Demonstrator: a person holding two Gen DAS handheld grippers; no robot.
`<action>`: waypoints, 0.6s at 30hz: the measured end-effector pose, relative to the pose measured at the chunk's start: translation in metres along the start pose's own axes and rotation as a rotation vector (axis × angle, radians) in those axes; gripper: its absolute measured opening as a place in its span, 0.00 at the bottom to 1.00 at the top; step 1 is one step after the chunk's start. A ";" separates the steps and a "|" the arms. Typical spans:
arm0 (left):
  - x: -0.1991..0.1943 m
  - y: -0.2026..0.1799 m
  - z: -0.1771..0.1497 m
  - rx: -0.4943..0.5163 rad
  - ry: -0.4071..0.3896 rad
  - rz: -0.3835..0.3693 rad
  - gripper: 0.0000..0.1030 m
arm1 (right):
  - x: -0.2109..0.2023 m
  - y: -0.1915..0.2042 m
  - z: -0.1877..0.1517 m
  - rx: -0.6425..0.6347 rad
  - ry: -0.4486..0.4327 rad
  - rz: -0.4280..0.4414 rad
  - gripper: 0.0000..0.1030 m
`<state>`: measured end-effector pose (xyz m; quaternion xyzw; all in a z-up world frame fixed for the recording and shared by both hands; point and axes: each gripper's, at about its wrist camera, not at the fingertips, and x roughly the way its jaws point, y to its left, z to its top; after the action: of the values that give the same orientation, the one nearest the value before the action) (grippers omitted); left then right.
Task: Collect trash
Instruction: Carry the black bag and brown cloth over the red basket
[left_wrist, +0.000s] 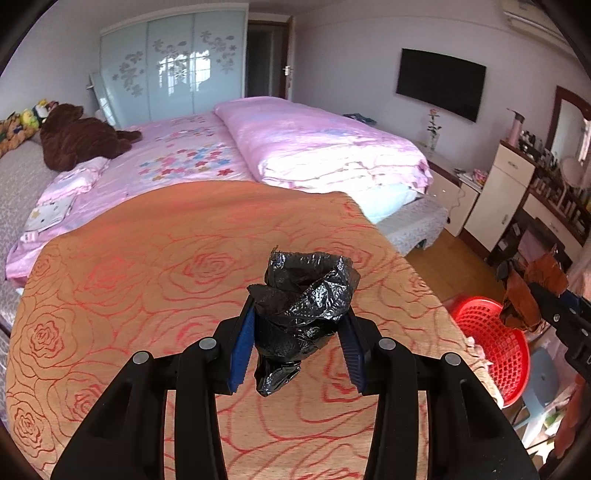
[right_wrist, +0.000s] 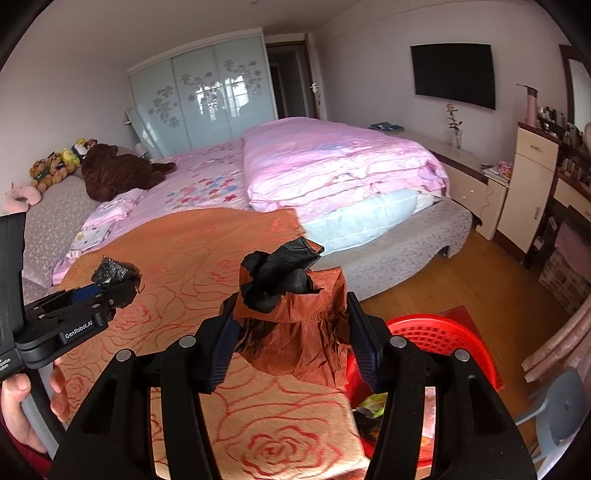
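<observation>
Left gripper (left_wrist: 301, 325): I hold it level, pointing forward across the table; my blue-padded fingers (left_wrist: 242, 354) are closed partway, pinching a crumpled black plastic bag (left_wrist: 303, 310) that sticks up above the tips and hangs a little below them, clear of the tablecloth.
Left hand (right_wrist: 26, 402): in the right wrist view my bare fingers wrap the grey handle at the lower left edge, with that gripper reaching in from the left.
Right gripper (right_wrist: 291, 332): raised at the table's right edge, pointing the same way; my jaws are closed partway on a wad of rust-brown paper (right_wrist: 295, 332) with a crumpled piece of black plastic (right_wrist: 277, 277) resting on top of it.
Orange rose-patterned tablecloth (left_wrist: 166, 295): spread under both grippers, reaching to the bed.
Red plastic basket (left_wrist: 495, 343): on the floor just right of the table, below and beyond my right gripper; a bit of colourful wrapper (right_wrist: 369, 402) shows between my right fingers, though I cannot tell if it lies inside the basket.
Bed (left_wrist: 184, 158): beyond the table, with a floral pink sheet and a folded pink quilt (left_wrist: 314, 140).
Brown teddy bear (left_wrist: 77, 136): lying at the bed's far left.
Wardrobe (left_wrist: 173, 66): frosted sliding doors against the far wall.
Television (left_wrist: 441, 83): dark, mounted on the right wall.
</observation>
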<state>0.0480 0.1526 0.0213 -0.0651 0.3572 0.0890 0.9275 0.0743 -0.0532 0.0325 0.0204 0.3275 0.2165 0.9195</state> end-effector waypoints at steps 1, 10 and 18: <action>0.000 -0.004 0.001 0.006 -0.001 -0.005 0.39 | -0.002 -0.004 0.000 0.002 -0.002 -0.006 0.52; 0.003 -0.047 0.004 0.070 -0.004 -0.058 0.39 | -0.014 -0.041 -0.011 0.034 0.000 -0.080 0.52; 0.007 -0.084 0.000 0.133 0.005 -0.101 0.39 | -0.020 -0.067 -0.018 0.076 0.003 -0.116 0.52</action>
<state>0.0711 0.0712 0.0210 -0.0215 0.3610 0.0181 0.9321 0.0754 -0.1240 0.0180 0.0359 0.3373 0.1506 0.9286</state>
